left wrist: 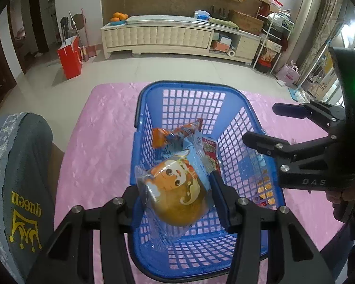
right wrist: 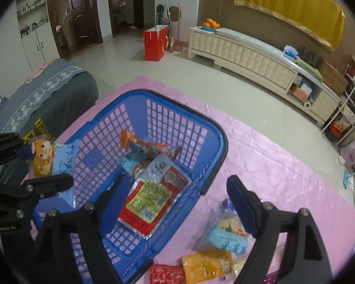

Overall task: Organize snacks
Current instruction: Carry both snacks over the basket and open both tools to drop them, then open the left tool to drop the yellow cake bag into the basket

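My left gripper [left wrist: 177, 196] is shut on a wrapped bun with a cartoon face [left wrist: 177, 189] and holds it above the near end of the blue basket [left wrist: 139, 108]. The bun also shows in the right wrist view [right wrist: 43, 158], held at the basket's left rim. The basket [right wrist: 215, 127] holds an orange packet [right wrist: 149, 145], a red-and-yellow packet [right wrist: 146, 203] and a silver-blue packet [right wrist: 158, 168]. My right gripper [right wrist: 175, 196] is open and empty over the basket's right rim; it also shows in the left wrist view [left wrist: 260, 123]. Several loose snack packets [right wrist: 206, 265] lie on the pink cloth to the basket's right.
The pink cloth [left wrist: 99, 146] covers the table. A grey cushion with "queen" on it [left wrist: 19, 177] sits at the table's left edge. Beyond are a tiled floor, a red paper bag [left wrist: 69, 56] and a long white cabinet [left wrist: 177, 37].
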A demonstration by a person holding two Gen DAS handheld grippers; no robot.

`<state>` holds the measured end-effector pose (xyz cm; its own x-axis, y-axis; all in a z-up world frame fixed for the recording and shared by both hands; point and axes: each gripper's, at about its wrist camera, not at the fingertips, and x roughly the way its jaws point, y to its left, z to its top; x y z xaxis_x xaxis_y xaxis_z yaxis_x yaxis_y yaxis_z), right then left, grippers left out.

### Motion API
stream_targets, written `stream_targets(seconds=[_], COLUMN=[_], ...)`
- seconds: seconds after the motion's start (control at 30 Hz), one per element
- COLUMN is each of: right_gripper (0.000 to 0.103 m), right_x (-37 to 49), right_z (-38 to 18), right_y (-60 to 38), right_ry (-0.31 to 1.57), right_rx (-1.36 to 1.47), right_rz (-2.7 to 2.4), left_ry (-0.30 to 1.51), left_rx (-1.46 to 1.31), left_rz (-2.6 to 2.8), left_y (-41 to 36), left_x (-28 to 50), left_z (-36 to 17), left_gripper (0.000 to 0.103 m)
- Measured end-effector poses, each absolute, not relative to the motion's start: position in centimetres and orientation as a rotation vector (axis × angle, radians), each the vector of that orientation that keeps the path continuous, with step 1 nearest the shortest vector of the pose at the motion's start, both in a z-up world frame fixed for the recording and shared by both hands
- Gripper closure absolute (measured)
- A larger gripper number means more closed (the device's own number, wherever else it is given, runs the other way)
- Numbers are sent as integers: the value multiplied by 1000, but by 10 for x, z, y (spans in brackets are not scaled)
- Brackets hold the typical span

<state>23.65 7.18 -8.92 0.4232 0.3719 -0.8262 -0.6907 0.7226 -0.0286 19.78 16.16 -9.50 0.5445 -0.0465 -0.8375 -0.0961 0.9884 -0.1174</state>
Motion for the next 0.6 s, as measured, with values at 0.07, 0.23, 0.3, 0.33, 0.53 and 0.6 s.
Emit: stream_targets(seconds=[0.07,0.23,0.3,0.33,0.53,0.6], right_gripper=[16,16,16,16,16,16], right_x=[233,226,224,224,222,220], right_z=[-89,-91,-92,-92,-95,-95], right_y=[68,63,60,59,53,52], right_ry=[919,931,933,934,944,945], right_rx=[-379,-363,-355,-353,-340,-337], right_rz=[690,669,667,664,658,652], left_ry=[1001,1006,1006,1004,993,971], left_rx=[-147,-130,-129,-125,-85,-88], left_rz=[15,-6,-6,0,17,17], left_y=[159,151,149,149,151,151], left_x=[196,197,198,199,202,200], left_z=[-97,-98,-98,-99,-105,-102], left_gripper=[55,55,55,55,34,26])
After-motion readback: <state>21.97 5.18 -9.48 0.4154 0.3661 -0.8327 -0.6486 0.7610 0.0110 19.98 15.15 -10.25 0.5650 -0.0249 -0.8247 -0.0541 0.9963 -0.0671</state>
